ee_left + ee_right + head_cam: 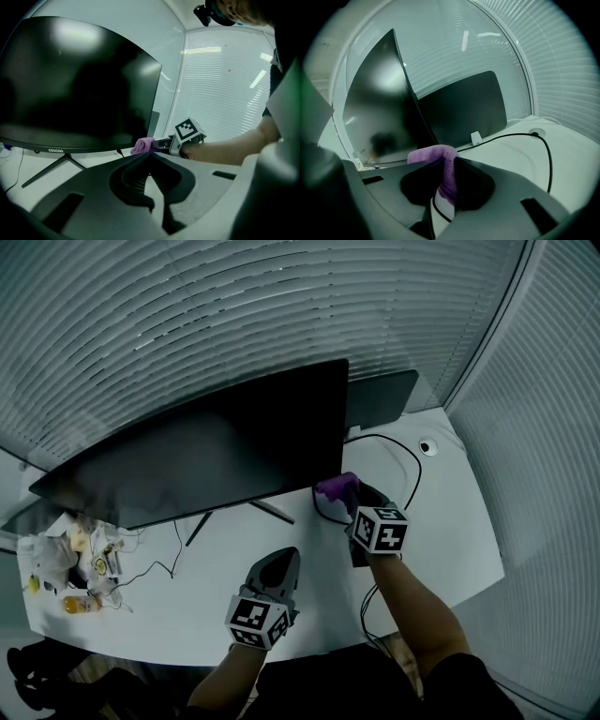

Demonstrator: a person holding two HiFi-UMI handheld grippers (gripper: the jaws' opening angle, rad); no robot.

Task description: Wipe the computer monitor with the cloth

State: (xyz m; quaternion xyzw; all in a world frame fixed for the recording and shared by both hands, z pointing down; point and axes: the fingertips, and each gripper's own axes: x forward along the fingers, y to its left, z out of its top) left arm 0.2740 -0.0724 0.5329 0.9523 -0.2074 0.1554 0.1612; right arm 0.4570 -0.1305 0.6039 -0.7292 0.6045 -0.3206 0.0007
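A large dark monitor (216, 451) stands on the white desk (450, 521), its screen dark and off (70, 84). My right gripper (345, 493) is shut on a purple cloth (337, 487) right at the monitor's lower right corner. In the right gripper view the cloth (440, 161) sticks up between the jaws, beside the screen's edge (405, 89). The left gripper view shows the cloth (143, 145) just under that corner. My left gripper (277, 568) hangs over the desk in front of the monitor stand, jaws shut with nothing in them (149, 157).
A second, smaller dark screen (380, 395) stands behind the monitor on the right. A black cable (412, 465) loops across the desk to a round grommet (427, 447). Bottles and clutter (70, 563) fill the desk's left end. Window blinds run behind the desk.
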